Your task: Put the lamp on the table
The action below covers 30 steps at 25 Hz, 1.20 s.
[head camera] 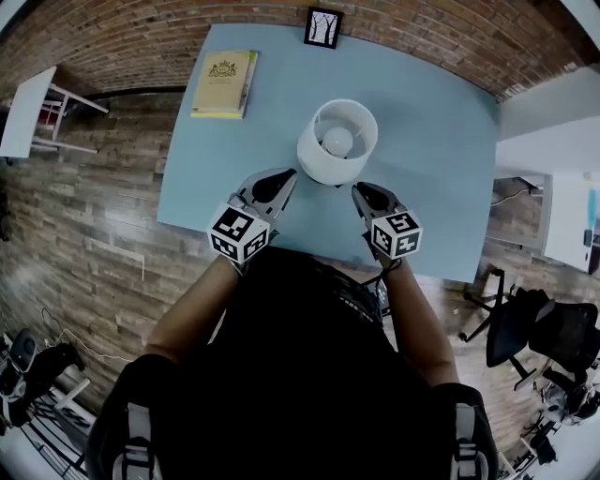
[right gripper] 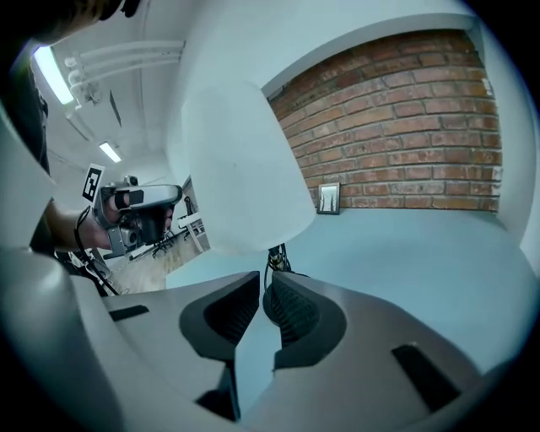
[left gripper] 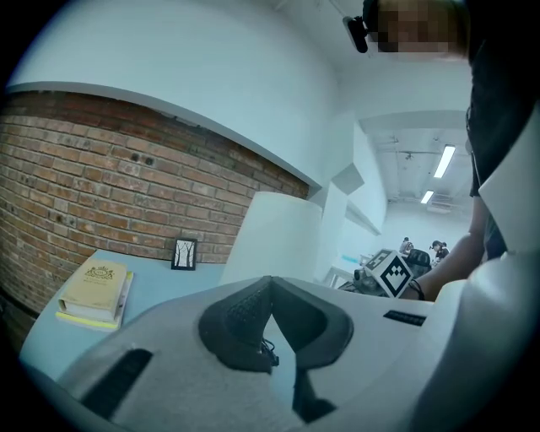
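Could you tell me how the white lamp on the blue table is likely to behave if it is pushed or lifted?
The lamp probably tips easily: its wide shade sits over a much narrower stem. The shade looks thin and light, so a hard squeeze may dent it. A cable at the stem may drag when moved.

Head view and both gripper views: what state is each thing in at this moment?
lamp: upright on the table, shade opening upward.
book: closed, lying flat on the table.
picture frame: standing at the table's far edge, by the brick wall.
left gripper: jaws together, nothing between them.
right gripper: jaws a narrow gap apart, nothing between them.
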### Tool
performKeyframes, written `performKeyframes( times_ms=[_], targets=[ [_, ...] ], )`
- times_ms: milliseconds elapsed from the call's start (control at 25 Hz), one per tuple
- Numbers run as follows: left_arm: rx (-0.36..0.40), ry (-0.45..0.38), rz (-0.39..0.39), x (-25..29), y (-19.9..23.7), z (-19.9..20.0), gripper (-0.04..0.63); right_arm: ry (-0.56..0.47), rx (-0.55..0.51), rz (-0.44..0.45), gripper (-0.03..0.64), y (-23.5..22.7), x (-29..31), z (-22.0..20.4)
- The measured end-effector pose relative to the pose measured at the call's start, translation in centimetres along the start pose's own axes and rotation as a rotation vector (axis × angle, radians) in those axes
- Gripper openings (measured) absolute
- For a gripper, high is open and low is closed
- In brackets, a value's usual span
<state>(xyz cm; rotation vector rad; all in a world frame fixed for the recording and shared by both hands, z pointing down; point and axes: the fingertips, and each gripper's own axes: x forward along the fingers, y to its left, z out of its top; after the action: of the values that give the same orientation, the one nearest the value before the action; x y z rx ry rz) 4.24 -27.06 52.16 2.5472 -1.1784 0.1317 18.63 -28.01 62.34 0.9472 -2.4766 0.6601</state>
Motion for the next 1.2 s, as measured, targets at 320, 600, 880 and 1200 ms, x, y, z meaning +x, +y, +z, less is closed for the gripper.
performKeyframes(
  times_ms=[320,600,880,1200],
  targets=[
    [0.03,-0.015,-0.013,-2.4,-1.0,0.7,0.009,-0.059,-0.045,-0.005,0.023,3.5,-1.8,2.0],
    [0.044,-0.029,-0.039,-5.8,-1.0,1.1,0.009,-0.103,-0.048,-0.048,0.018,6.4,-3.2,3.0],
    [0.058,-0.04,-0.086,-10.7,-1.9,0.8,0.009,-0.151,-0.037,-0.1,0.015,9.9,-5.0,3.8],
    [0.082,-0.044,-0.129,-17.7,-3.1,0.1,0.009,-0.203,-0.057,-0.111,0.015,17.7,-6.5,3.8]
  ],
)
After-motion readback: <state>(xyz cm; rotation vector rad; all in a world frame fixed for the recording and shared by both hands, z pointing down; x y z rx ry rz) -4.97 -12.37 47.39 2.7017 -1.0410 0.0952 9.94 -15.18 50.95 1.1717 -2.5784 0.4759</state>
